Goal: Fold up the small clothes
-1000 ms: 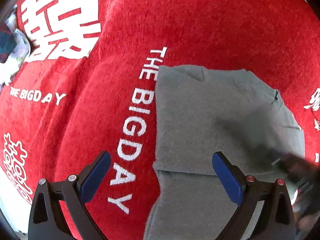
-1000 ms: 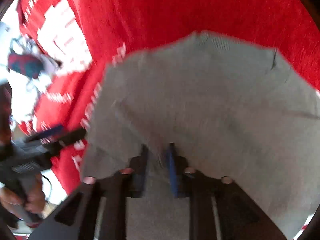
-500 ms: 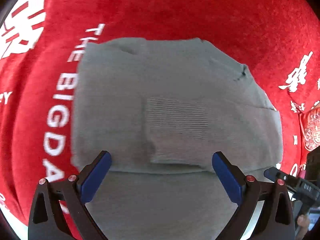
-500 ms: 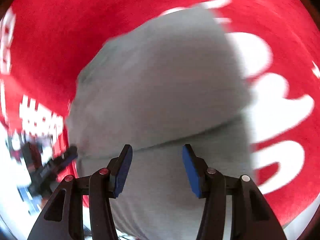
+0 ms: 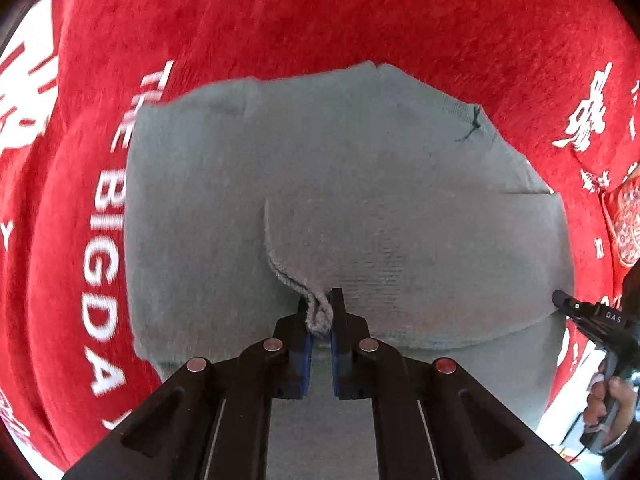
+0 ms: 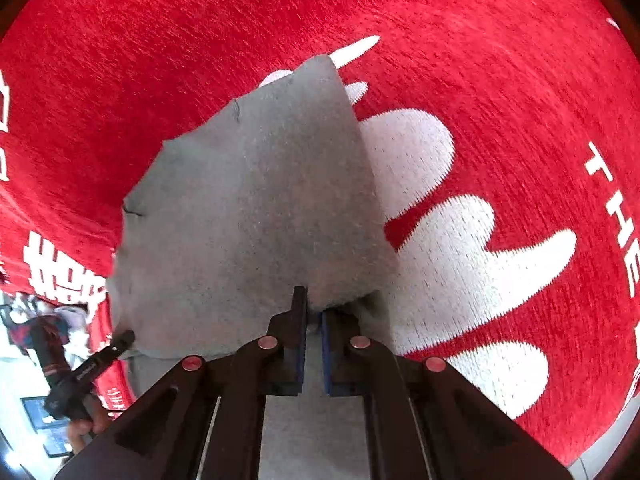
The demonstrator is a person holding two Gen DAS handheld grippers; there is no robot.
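Grey knit garment (image 5: 360, 200) lies on the red cloth (image 5: 320, 20); my left gripper (image 5: 320, 316) and right gripper (image 6: 314, 312) have just closed their fingers, each pinching its edge.

left gripper (image 5: 320, 320) | jaws just closed, pinching grey garment (image 5: 360, 184) edge | red cloth (image 5: 320, 20)

Matt grey knit garment (image 5: 360, 184), fuzzy red cloth (image 5: 320, 20)

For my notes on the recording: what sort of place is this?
Probably a home or workroom. A grey knit garment lies on a red plush cloth printed "THE BIG DAY"; more clothes are piled beyond its edge.
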